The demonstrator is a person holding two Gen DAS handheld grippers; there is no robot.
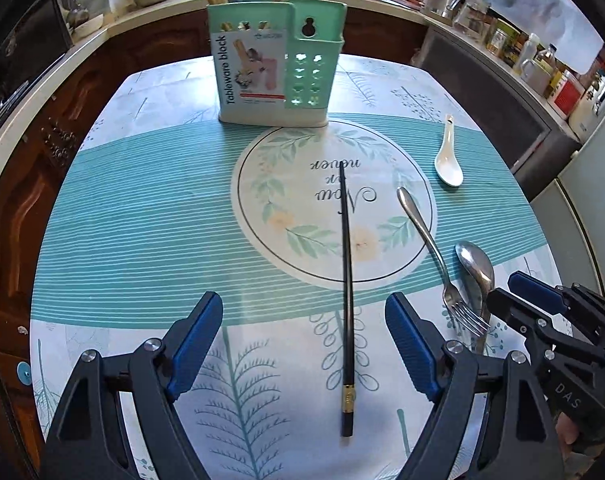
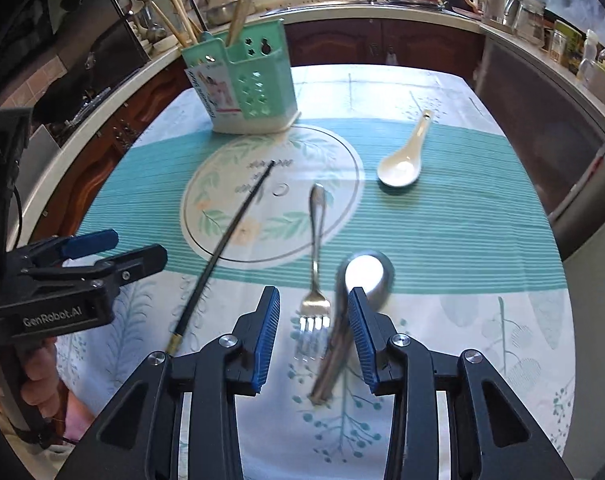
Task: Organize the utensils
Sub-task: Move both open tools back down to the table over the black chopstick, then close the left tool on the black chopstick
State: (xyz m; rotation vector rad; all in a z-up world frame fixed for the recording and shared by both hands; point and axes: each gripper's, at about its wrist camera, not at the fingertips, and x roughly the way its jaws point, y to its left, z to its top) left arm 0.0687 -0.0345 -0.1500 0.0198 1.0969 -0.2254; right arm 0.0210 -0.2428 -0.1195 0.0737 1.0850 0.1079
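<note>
I observe the table (image 1: 102,200) under a teal and white patterned cloth, with kitchen counters behind it. At its far edge stands the green utensil holder (image 1: 278,68), upright, with wooden chopsticks (image 2: 242,4) rising out of its compartments. My left gripper (image 1: 304,340) hangs over the near part of the cloth with its jaws spread wide and nothing between the pads; the black chopstick (image 1: 345,292) lies flat just right of centre in that gap, not touched. My right gripper (image 2: 313,336) has its jaws partly apart. The fork (image 2: 315,272) tines and the steel spoon (image 2: 364,272) handle lie on the cloth between its pads; I cannot tell whether either pad touches them. The fork and steel spoon lie side by side. The white ceramic spoon (image 2: 402,160) rests apart, further back on the right.
</note>
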